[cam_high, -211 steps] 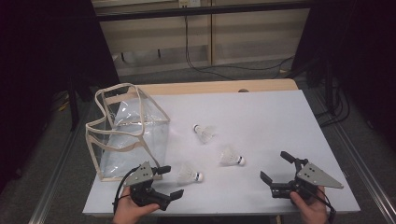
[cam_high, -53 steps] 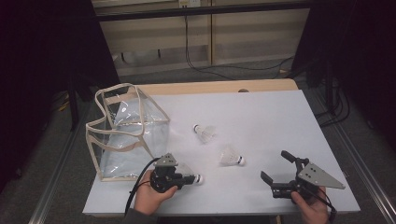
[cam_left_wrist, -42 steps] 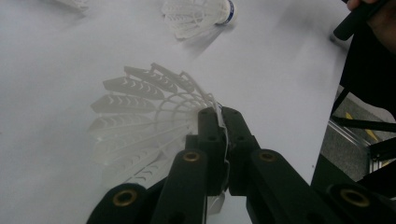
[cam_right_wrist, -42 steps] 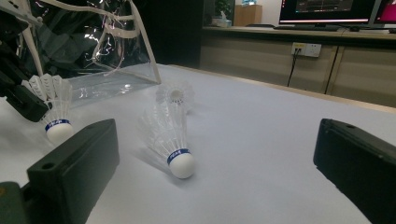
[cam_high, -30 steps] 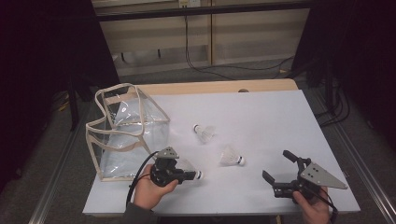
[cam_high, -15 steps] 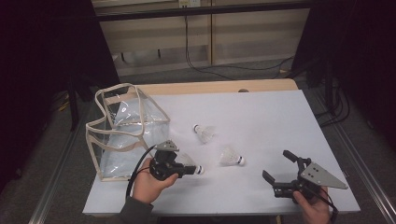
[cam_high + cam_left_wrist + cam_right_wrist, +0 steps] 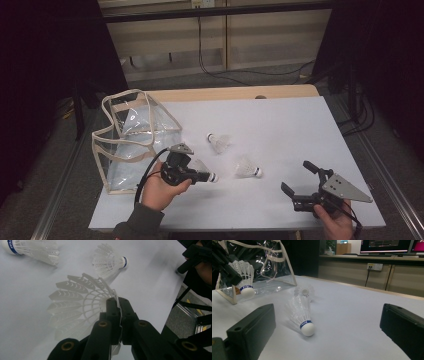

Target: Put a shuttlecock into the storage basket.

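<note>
One white counter [image 7: 280,125] is seen. One clear bag [image 7: 132,137] stands at its left edge. Three shuttlecocks are counted: two lie mid-counter [image 7: 219,142] [image 7: 247,168], well apart from the bag; the third [image 7: 82,302] is pinched by its skirt in the closed left claw [image 7: 192,172], just beside the bag. The right claw [image 7: 296,180] is held agape, empty. Compared with 7.0 s ago, the third shuttlecock has been raised off the counter.

Dim room, brightly lit white table [image 7: 280,130], dark surroundings, soft shadows
</note>
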